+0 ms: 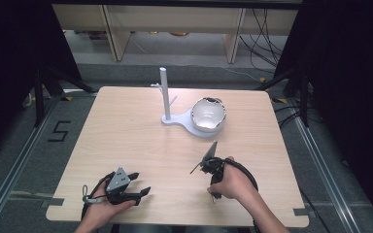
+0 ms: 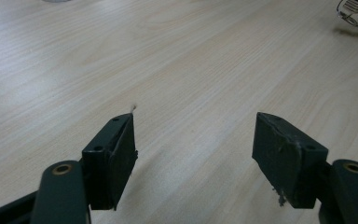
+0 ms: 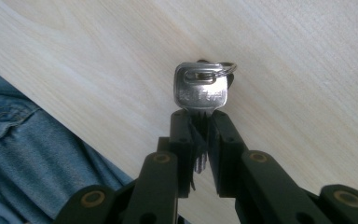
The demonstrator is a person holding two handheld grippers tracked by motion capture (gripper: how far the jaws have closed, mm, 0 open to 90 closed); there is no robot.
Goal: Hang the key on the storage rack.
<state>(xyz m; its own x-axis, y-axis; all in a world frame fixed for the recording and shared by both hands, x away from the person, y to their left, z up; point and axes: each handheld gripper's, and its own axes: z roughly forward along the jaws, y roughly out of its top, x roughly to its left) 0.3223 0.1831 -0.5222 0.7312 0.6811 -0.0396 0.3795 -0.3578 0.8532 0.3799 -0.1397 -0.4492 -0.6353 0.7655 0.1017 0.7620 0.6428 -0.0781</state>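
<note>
The right claw (image 3: pixel 200 122) is clamped on the blade of a silver key (image 3: pixel 200 91), whose head and ring (image 3: pixel 220 69) stick out beyond the pads, just above the wooden table (image 3: pixel 284 56) near its front edge. The left claw (image 2: pixel 193 154) rests low over the table at the front left, its jaws spread wide with nothing between them. Farther back stand a white peg stand (image 1: pixel 166 94) and a pale bowl (image 1: pixel 208 114) on its base.

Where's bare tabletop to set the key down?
The table's whole left half, left of the stand, is bare, as is the strip between both tools. Crowded: back right, where the bowl sits on the stand's base. The right tool grips the key.
</note>
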